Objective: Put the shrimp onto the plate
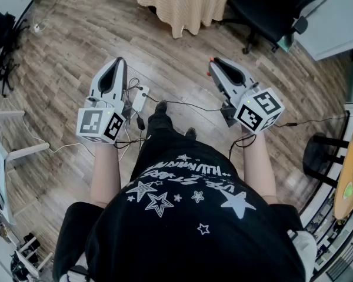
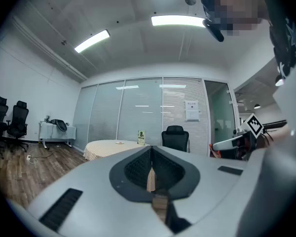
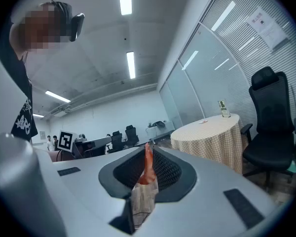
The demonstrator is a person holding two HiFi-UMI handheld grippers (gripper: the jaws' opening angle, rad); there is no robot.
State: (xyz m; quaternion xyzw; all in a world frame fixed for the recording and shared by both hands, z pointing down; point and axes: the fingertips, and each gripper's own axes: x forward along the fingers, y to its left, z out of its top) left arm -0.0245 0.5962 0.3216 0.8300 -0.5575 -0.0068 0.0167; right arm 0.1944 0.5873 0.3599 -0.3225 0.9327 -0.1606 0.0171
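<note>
Orange shrimp [image 3: 147,166] pinched in right tongs [image 3: 148,148], chair [image 3: 271,125] beside table [image 3: 209,138].

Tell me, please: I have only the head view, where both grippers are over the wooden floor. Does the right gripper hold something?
Observer: Yes. The right gripper is shut on an orange-red piece, seemingly the shrimp.
Operator: And the left one?
Observer: The left gripper has its jaws together, nothing between them.
Operator: Any plate ahead?
Observer: A cloth-covered round table stands ahead; what lies on it is too small to tell.
</note>
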